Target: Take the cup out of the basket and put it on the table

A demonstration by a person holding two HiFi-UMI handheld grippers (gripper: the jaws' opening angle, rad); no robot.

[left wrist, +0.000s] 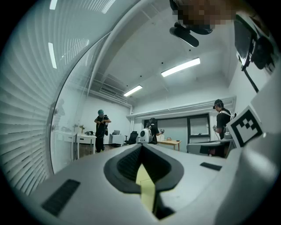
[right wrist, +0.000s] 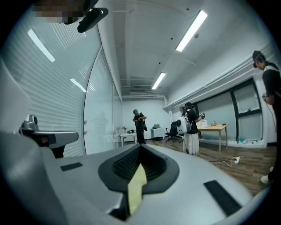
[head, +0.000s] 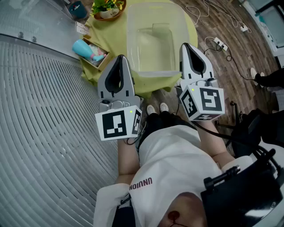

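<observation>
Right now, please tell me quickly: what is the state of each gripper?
Left gripper: closed, holding nothing.
Right gripper: closed, holding nothing.

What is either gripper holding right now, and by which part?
Nothing. The left gripper and right gripper are both shut and empty.

I see the tub (head: 134, 44) in the middle of the table (head: 114, 32); left of it the cup (head: 83, 46) lies in the basket (head: 102, 60), and the plant (head: 106, 6) stands behind that basket, farther from me.
</observation>
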